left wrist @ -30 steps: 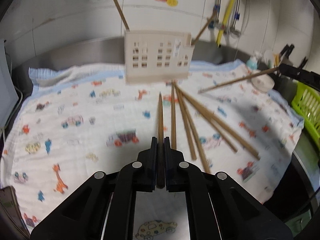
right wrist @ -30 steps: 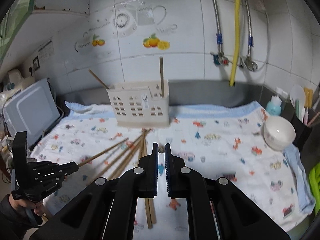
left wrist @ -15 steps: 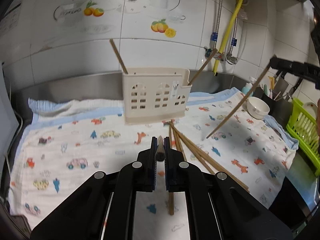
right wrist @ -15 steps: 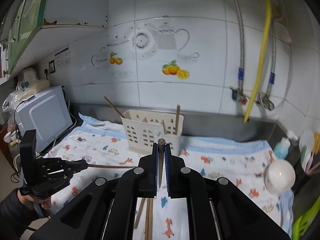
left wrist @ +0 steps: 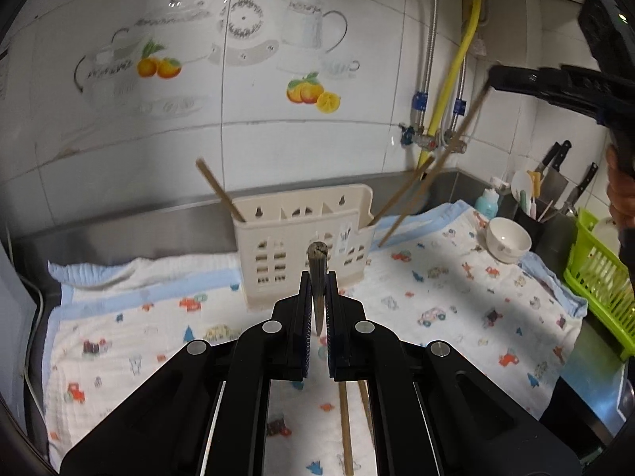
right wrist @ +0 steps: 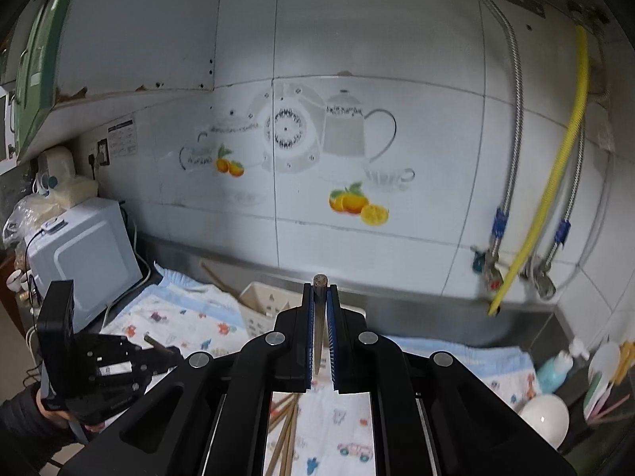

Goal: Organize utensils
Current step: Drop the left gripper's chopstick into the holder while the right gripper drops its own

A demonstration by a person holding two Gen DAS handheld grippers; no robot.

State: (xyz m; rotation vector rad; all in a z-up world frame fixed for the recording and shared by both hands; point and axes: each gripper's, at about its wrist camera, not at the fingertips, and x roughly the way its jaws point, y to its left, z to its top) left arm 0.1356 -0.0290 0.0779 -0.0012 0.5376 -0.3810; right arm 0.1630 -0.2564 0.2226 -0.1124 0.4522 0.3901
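Note:
My left gripper (left wrist: 317,291) is shut on a wooden chopstick (left wrist: 317,256) that points forward, raised above the cloth in front of the beige slotted holder (left wrist: 278,246). One chopstick (left wrist: 220,192) leans in the holder's left end, another (left wrist: 401,194) in its right end. My right gripper (right wrist: 320,303) is shut on a second chopstick (right wrist: 320,281). In the left wrist view this right gripper (left wrist: 496,78) is high at the right, its chopstick (left wrist: 436,166) slanting down towards the holder's right side. Loose chopsticks (right wrist: 285,436) lie on the cloth below.
A patterned cloth (left wrist: 456,297) covers the steel counter. At the right stand a white bowl (left wrist: 508,238), a blue bottle (left wrist: 486,202), a knife and utensil pot (left wrist: 555,182) and a green basket (left wrist: 599,277). A microwave (right wrist: 83,254) sits left. Pipes and a yellow hose (right wrist: 555,182) hang on the wall.
Both grippers have risen from the cloth, each keeping its chopstick. The right gripper's chopstick swung from nearly flat to steeply slanted and moved closer to the holder.

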